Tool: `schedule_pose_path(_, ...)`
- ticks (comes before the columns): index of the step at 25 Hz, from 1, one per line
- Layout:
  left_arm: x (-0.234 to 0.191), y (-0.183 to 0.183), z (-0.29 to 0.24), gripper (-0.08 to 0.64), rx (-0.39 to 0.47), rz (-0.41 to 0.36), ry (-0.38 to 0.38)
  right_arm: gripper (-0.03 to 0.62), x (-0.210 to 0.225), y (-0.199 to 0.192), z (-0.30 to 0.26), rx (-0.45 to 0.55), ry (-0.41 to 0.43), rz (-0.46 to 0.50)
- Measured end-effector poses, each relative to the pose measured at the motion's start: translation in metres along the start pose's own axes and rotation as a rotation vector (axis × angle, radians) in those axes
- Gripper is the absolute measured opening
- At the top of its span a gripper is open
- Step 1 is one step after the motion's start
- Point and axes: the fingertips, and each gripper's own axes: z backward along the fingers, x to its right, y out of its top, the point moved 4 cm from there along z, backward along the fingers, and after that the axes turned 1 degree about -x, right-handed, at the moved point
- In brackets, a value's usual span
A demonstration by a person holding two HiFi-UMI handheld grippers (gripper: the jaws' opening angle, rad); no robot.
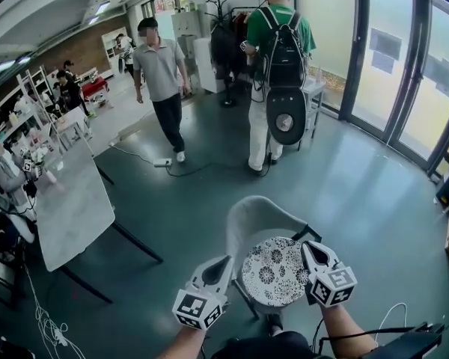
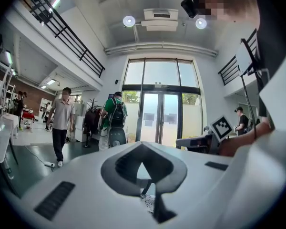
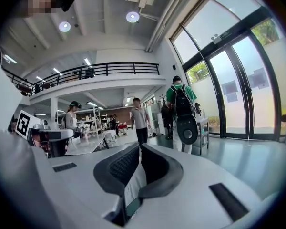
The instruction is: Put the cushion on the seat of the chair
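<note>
A round cushion (image 1: 275, 272) with a black-and-white flower pattern lies on the seat of a white chair (image 1: 253, 214), just below me in the head view. My left gripper (image 1: 226, 261) is at the cushion's left edge, jaws shut with nothing between them. My right gripper (image 1: 309, 247) is at its upper right edge, also shut. In the left gripper view the left gripper (image 2: 142, 145) points level, and a bit of the patterned cushion (image 2: 148, 202) shows under its jaws. In the right gripper view the right gripper (image 3: 137, 148) shows only a thin white slit between its pads.
A white table (image 1: 71, 200) on black legs stands at the left. A person in a grey shirt (image 1: 161, 69) walks toward me; another in a green shirt with a backpack (image 1: 278, 47) stands by the glass doors (image 1: 404, 73). A power strip (image 1: 162, 162) and cables lie on the floor.
</note>
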Motion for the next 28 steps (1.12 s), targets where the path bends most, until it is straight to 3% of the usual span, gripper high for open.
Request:
schedule_pose_path(13,-0.006,0.028,0.028,0.009,0.057,-0.020,0.090,0.009,-0.027,0.050,0.012,0.094,0.028,0.073)
schedule_pose_path(19,0.004,0.038,0.025,0.009,0.100,-0.045,0.071,0.009,-0.022,0.058,0.013,0.095,0.021,0.086)
schedule_pose_path(28,0.000,0.034,0.019,0.009,0.084,0.022,0.054,0.009,-0.022,0.057,0.004,0.092,0.030,0.085)
